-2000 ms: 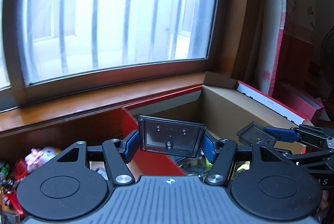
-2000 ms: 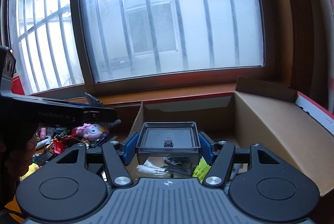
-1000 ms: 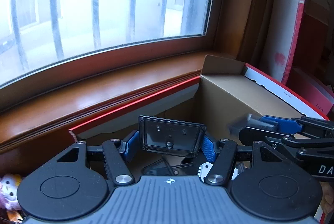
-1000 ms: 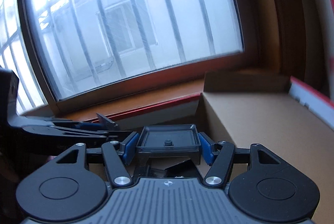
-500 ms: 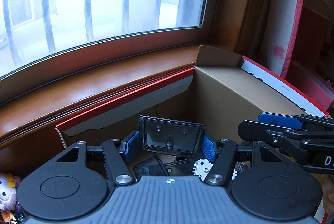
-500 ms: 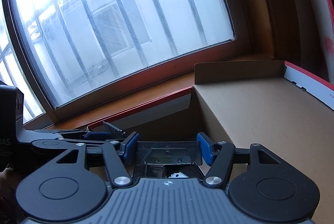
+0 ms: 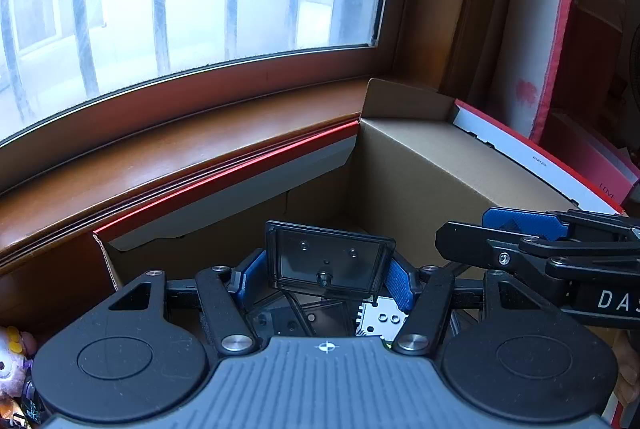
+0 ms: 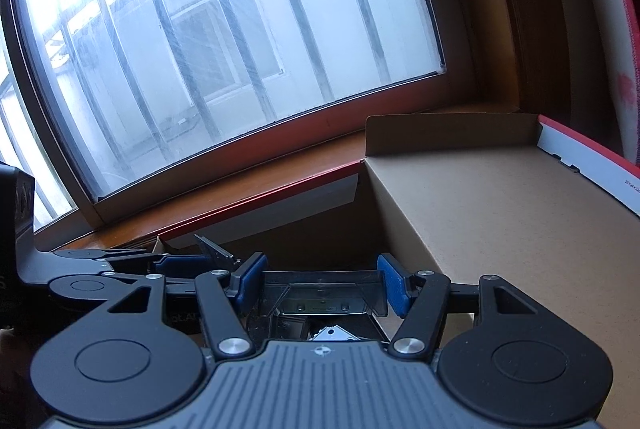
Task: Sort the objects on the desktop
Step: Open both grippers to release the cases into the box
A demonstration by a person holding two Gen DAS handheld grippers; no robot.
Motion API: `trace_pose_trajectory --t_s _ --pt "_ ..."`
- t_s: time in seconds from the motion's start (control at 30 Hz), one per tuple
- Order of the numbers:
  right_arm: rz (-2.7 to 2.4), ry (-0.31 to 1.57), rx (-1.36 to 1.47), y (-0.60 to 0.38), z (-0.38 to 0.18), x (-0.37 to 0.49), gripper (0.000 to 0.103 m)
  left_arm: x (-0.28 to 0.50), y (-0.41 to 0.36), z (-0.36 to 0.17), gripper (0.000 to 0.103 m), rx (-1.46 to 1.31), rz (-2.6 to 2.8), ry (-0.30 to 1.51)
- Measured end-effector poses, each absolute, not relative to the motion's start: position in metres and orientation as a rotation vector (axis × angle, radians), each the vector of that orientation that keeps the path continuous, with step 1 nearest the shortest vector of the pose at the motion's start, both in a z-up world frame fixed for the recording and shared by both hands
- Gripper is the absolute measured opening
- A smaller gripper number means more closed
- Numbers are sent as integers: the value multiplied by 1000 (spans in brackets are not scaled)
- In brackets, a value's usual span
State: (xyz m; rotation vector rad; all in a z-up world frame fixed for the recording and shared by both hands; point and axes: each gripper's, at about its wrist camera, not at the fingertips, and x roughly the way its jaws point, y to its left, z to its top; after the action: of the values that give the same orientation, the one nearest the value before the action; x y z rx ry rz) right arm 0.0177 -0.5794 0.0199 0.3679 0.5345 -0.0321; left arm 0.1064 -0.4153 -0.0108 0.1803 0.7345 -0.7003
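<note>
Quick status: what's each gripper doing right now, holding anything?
Left gripper: closed on a dark plastic tray, above the cardboard box.
Right gripper: closed on a smoky clear plastic tray.

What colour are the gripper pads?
Blue, on black linkages. The pads show best in the left wrist view.

Right gripper (image 7: 460,243) body, left wrist view: white letters "DAS", cut off at the picture's edge.
Red box (image 7: 592,165) beside the cardboard box (image 7: 440,165): "LOVE" on its side.
White flap (image 7: 516,149) of the cardboard box: a small black size print, too small to read.
Left gripper (image 8: 192,261) body, right wrist view: pale lettering, mostly hidden, unreadable.
</note>
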Motion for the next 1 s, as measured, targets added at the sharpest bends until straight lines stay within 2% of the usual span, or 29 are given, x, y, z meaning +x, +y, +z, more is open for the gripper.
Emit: trace_pose_trajectory --t_s 0.93,1.0 --pt "-64 550 375 -578 19 19 64 106 -415 -11 62 179 -704 742" --pt "-66 553 377 -578 19 19 64 107 -415 -12 65 177 -701 742"
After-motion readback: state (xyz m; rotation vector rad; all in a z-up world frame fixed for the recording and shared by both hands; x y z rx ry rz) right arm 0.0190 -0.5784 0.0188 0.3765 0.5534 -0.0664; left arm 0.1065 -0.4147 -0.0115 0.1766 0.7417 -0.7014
